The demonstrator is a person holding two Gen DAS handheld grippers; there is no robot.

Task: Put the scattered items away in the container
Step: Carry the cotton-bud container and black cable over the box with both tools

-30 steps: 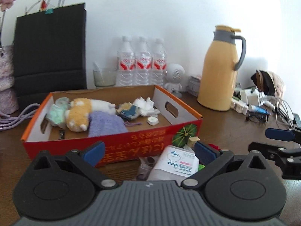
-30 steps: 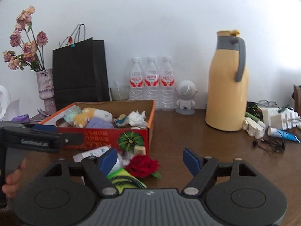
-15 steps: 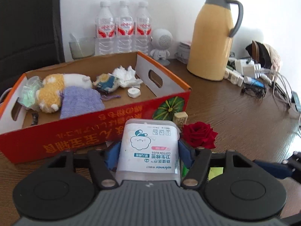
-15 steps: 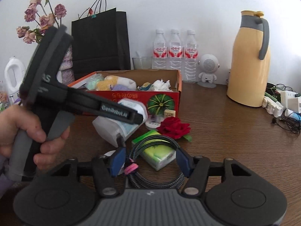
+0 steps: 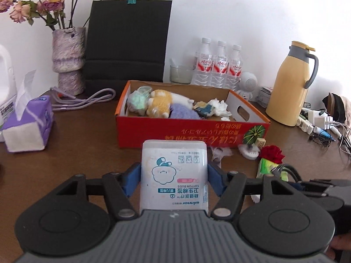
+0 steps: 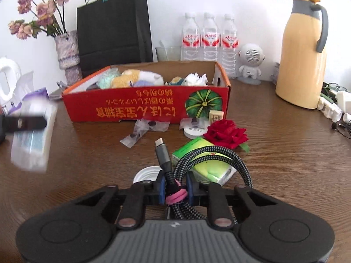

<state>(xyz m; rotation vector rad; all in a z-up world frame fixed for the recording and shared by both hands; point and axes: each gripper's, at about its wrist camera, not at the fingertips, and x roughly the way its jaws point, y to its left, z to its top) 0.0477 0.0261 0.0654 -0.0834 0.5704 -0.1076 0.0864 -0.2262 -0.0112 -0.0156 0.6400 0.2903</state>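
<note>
Lifted clear: white cotton-bud box (image 5: 174, 176), blue cartoon label.

Left gripper (image 5: 174, 178) and right gripper (image 6: 175, 189): jaws clamped, each loaded.

Brightness: both views well lit, soft daylight on the plain white wall (image 5: 241, 11).
Glare: pale sheen on the brown wooden table (image 6: 285, 153) towards its far right edge.
Shadows: faint and diffuse.
Blur: the clear plastic cotton-bud box (image 6: 30, 135) smears at the right wrist view's left side.
Distortion: fisheye bends the tall yellow thermos jug (image 5: 289, 87); corners vignette dark.
Focus: otherwise sharp.
</note>
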